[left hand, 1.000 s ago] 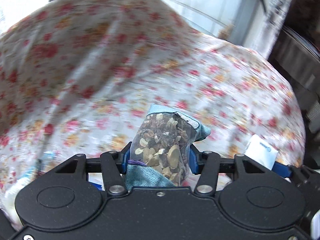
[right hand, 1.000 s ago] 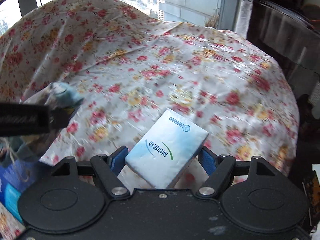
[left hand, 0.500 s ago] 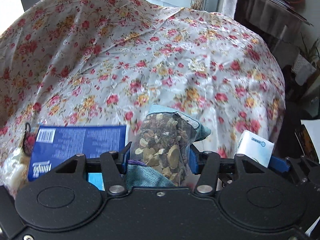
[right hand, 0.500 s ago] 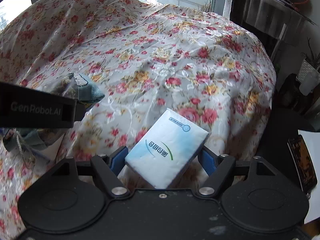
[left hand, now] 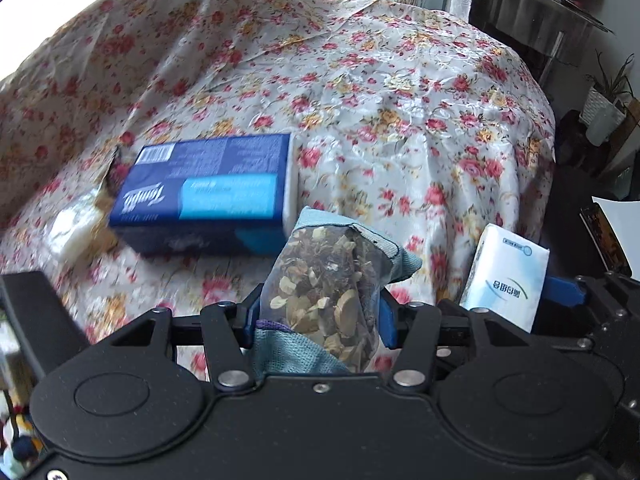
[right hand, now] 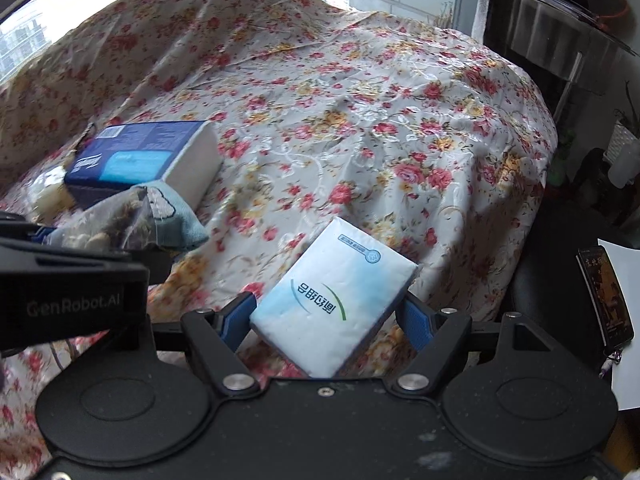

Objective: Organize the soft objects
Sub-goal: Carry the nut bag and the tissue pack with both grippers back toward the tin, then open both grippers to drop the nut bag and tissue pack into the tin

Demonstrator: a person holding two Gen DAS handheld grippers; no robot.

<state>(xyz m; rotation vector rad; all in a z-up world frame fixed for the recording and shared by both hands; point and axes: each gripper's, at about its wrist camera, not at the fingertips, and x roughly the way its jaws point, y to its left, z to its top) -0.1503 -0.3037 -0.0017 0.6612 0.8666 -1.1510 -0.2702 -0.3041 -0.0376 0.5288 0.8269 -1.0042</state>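
hand-held gripper [right hand: 326, 312]: black body | blue pads | silver screws

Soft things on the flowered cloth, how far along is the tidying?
Done: only the blue tissue box lies on the flowered cloth. In hand: the left gripper clamps a sachet of dried bits; the right gripper clamps a white tissue pack. Left: setting both down, perhaps beside the box.

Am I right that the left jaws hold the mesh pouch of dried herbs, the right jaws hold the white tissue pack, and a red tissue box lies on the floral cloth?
Not quite: the tissue box on the floral cloth is dark blue, not red, as the left wrist view shows. The mesh pouch and the white tissue pack are held as you say.
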